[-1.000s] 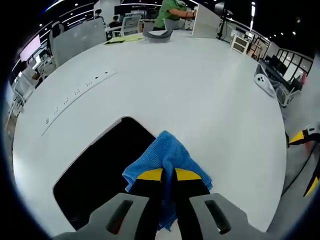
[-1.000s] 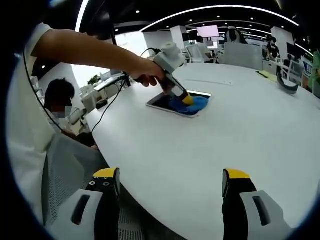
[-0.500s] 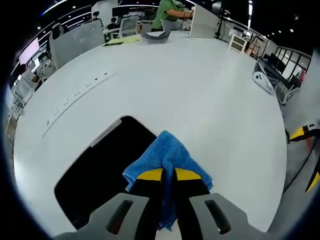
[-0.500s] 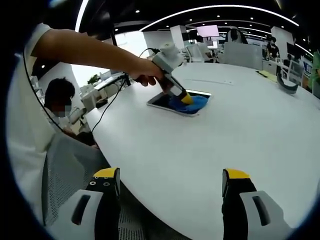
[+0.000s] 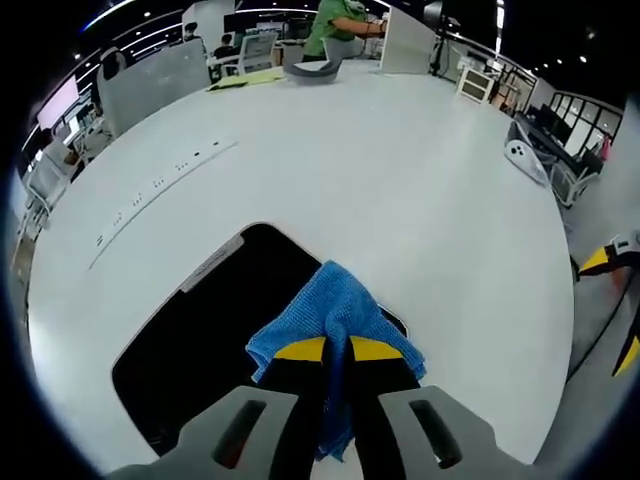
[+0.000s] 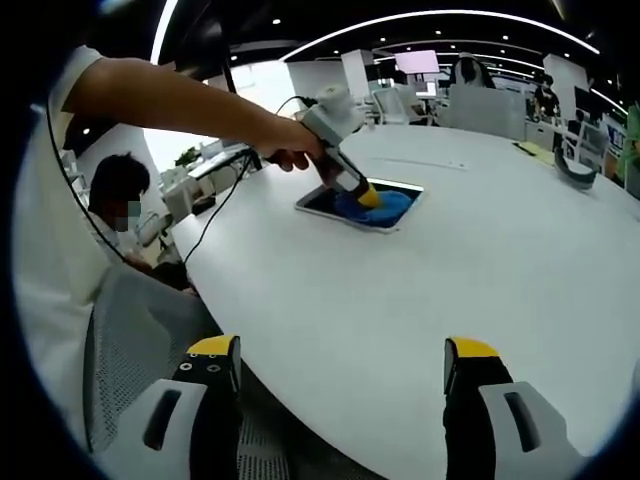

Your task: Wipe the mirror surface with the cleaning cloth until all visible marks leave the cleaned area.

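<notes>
Mirror lies flat on the white table, a dark rectangular pane with a pale frame, directly under and ahead-left of my left gripper. In the right gripper view the same mirror sits well ahead of my right gripper, far across the tabletop.

Blue cleaning cloth is pinched between the left gripper's yellow-tipped jaws, which are closed tight on it. The cloth bunches out ahead of the tips and presses down on the mirror's near-right portion, close to its right corner. I cannot make out marks on the glass; it reads uniformly black.

From the right gripper view: the person's hand grips the left gripper's handle, bare forearm reaching in from the left, tool angled down and forward so its tip meets the cloth on the mirror.

Right gripper: jaws spread wide, nothing between them, hovering off the table's near edge.

Outward: a strip of small markings runs across the table beyond the mirror. A grey object and a person in green are at the far edge. A seated person is left of the table, and a mesh chair back is beside the right gripper.
</notes>
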Demonstrator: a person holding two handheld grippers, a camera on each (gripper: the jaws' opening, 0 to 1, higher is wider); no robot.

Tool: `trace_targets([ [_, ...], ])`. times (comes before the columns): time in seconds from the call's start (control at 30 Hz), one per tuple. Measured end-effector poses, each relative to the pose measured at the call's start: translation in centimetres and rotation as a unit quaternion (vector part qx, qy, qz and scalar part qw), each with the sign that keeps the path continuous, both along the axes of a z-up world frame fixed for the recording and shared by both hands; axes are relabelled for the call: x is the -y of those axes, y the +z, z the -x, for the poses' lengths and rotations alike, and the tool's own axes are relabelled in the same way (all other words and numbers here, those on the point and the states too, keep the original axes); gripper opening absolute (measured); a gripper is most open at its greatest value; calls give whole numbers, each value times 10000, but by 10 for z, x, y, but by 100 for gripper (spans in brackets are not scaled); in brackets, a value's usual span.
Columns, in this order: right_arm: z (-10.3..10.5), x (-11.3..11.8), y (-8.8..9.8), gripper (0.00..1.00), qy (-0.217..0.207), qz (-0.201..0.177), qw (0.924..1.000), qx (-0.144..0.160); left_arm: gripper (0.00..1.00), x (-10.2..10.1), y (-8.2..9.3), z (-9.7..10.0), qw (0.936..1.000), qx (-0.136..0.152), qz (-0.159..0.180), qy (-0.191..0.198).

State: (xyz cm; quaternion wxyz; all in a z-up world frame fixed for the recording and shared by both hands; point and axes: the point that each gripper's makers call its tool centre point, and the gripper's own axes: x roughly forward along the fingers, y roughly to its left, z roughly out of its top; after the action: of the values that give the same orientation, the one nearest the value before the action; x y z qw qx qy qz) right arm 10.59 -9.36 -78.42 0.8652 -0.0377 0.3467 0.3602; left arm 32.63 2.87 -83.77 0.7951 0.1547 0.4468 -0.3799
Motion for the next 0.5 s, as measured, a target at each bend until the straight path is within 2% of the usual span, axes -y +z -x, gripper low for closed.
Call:
trace_targets([
  [0.5,5,-4,-2,82,70,44,10000,-27,5,-9,0,1,10000,7,-7,33],
])
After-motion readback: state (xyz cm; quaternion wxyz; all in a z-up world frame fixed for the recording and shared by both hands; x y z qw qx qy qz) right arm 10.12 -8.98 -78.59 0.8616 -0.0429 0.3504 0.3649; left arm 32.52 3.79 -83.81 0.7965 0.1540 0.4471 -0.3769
